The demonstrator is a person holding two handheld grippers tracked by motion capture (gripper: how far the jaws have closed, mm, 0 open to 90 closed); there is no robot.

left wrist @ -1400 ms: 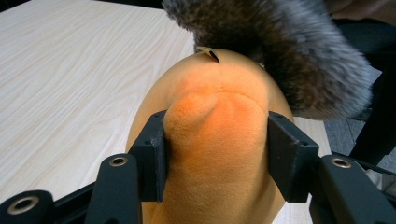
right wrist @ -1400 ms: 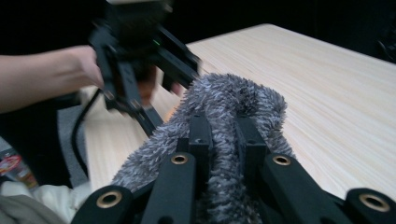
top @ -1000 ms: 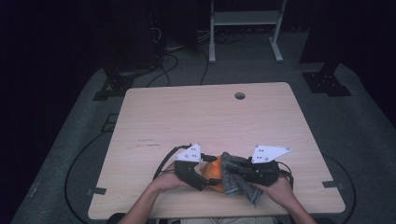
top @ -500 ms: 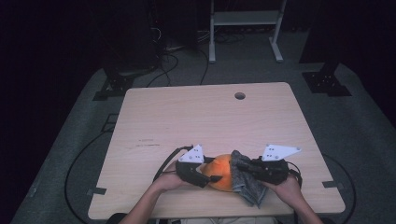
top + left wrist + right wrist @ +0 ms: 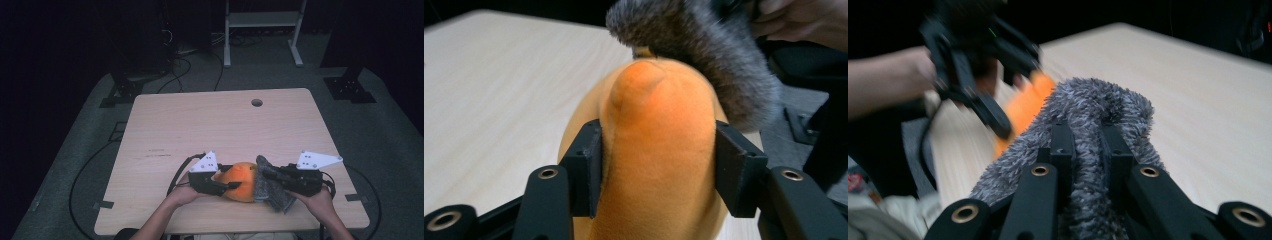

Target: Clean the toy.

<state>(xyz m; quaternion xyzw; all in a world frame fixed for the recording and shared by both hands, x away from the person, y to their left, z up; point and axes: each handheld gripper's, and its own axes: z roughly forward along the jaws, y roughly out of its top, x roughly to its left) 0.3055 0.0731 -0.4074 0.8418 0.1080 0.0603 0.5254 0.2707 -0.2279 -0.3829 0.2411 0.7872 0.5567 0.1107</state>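
A: Orange plush toy near the table's front edge; my left gripper, jaws just closing, squeezes it on both sides.

B: And my right gripper is clamped on the grey furry cloth, which touches the toy's top.

Soft orange plush piece lies near the table's near edge. Grey fuzzy cloth drapes against its right side, touching it.
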